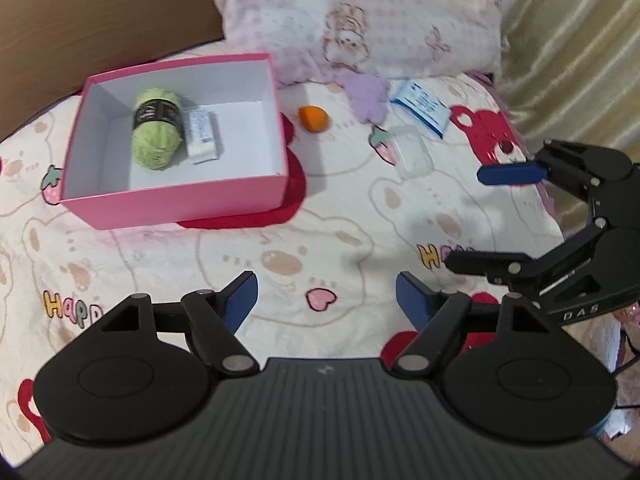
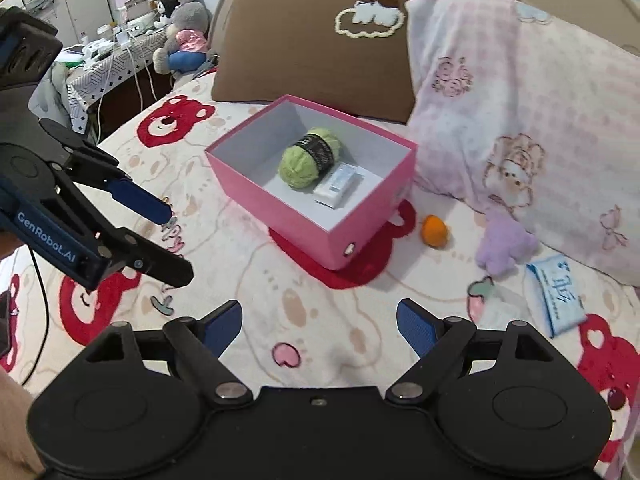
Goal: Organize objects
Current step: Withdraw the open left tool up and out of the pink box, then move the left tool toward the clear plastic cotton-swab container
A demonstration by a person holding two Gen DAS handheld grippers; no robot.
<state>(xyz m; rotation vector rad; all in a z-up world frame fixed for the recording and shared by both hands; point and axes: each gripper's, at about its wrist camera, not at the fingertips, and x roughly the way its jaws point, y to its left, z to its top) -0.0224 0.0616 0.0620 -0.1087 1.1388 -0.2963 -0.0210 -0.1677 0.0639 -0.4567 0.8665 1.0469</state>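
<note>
A pink box (image 1: 180, 200) (image 2: 280, 208) sits on the bed and holds a green yarn ball (image 1: 156, 132) (image 2: 308, 156) and a small white packet (image 1: 203, 136) (image 2: 336, 188). To its right on the blanket lie an orange ball (image 1: 312, 118) (image 2: 434, 231), a purple plush (image 1: 366, 96) (image 2: 504, 246), a blue-white tissue pack (image 1: 422, 106) (image 2: 558, 294) and a clear plastic case (image 1: 412, 152) (image 2: 502, 314). My left gripper (image 1: 326, 302) (image 2: 178, 242) is open and empty, near the box's front. My right gripper (image 2: 320, 324) (image 1: 468, 218) is open and empty, right of the left one.
A pink pillow (image 1: 360, 16) (image 2: 520, 112) and a brown pillow (image 1: 100, 20) (image 2: 312, 40) lie behind the box. A desk with plush toys (image 2: 180, 36) and cables stands beyond the bed's left side. A striped curtain (image 1: 572, 40) hangs at the right.
</note>
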